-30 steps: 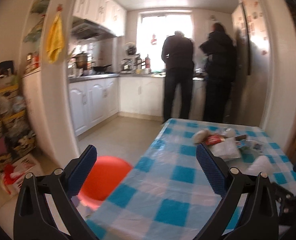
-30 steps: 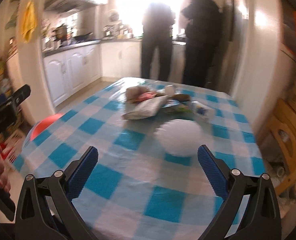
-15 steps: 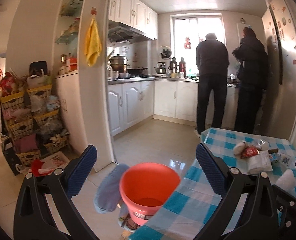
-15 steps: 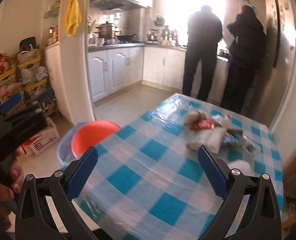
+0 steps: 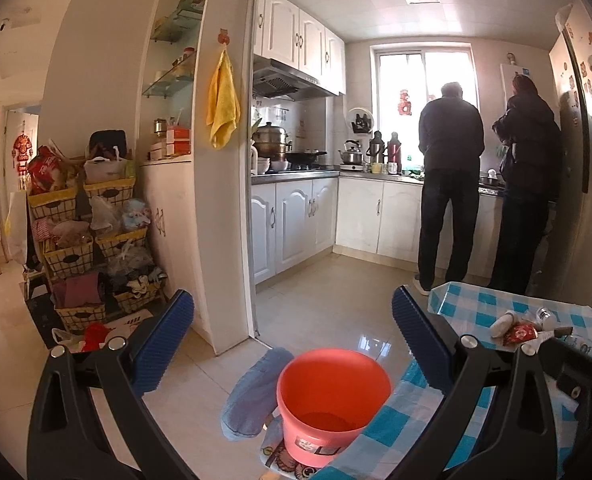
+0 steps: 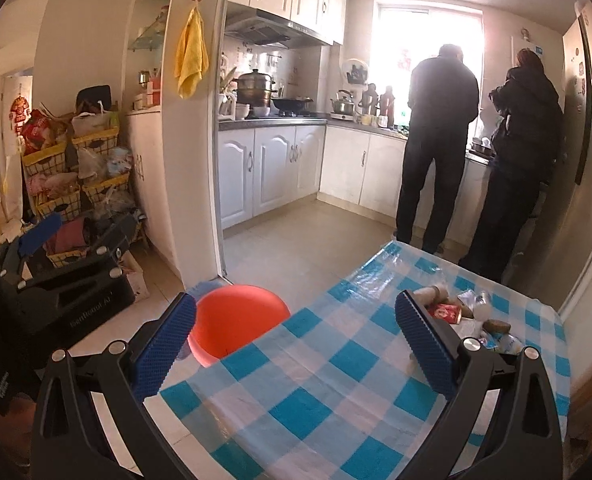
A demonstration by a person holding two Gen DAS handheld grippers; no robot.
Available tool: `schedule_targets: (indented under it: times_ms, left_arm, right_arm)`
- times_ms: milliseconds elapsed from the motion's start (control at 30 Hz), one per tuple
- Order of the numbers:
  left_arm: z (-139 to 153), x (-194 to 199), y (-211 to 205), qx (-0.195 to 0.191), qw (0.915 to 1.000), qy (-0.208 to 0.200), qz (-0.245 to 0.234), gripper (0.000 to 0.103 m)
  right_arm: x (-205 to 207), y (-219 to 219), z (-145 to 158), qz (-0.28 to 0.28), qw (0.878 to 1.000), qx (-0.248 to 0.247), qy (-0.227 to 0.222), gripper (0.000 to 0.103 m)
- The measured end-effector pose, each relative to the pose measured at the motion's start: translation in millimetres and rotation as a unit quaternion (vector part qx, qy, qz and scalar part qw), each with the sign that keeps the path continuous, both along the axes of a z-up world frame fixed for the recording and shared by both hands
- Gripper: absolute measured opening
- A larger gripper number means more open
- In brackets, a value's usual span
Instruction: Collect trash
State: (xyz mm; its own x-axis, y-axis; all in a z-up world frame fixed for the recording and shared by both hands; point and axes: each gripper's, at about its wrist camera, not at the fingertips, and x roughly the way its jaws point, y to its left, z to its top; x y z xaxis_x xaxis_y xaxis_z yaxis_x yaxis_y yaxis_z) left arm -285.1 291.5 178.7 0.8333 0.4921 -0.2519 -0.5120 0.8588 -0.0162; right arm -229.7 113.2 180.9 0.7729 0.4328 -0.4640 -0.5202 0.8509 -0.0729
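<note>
Left gripper (image 5: 292, 332) wide, nothing held, above the orange bucket (image 5: 333, 390) at the table's (image 6: 303, 364) near-left edge. Right gripper (image 6: 296, 332) wide too, over the checked cloth. Trash pile (image 6: 461, 314) at the table's far right: red wrapper (image 6: 447, 313), bottles, scraps. Two people at the far counter.

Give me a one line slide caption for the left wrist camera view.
Open left gripper hovers empty above an orange bucket beside the blue-checked table.
</note>
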Motion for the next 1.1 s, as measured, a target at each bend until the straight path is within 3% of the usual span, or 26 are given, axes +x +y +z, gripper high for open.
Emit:
schedule_targets:
  times_ms: [633,1100]
  left_arm:
    - [-17.4,10.6,3.9,-0.015,0.9993,0.034,0.005,0.1]
    - [-37.6,44.5,-35.5,-0.007,0.9958,0.067,-0.063,0.1]
  right_arm:
    - [20.0,-3.3,-24.4,-0.006,0.999,0.004,0.038,0.099]
    - [46.9,-83.3,-55.2,-0.09,0.992,0.038,0.076,0.099]
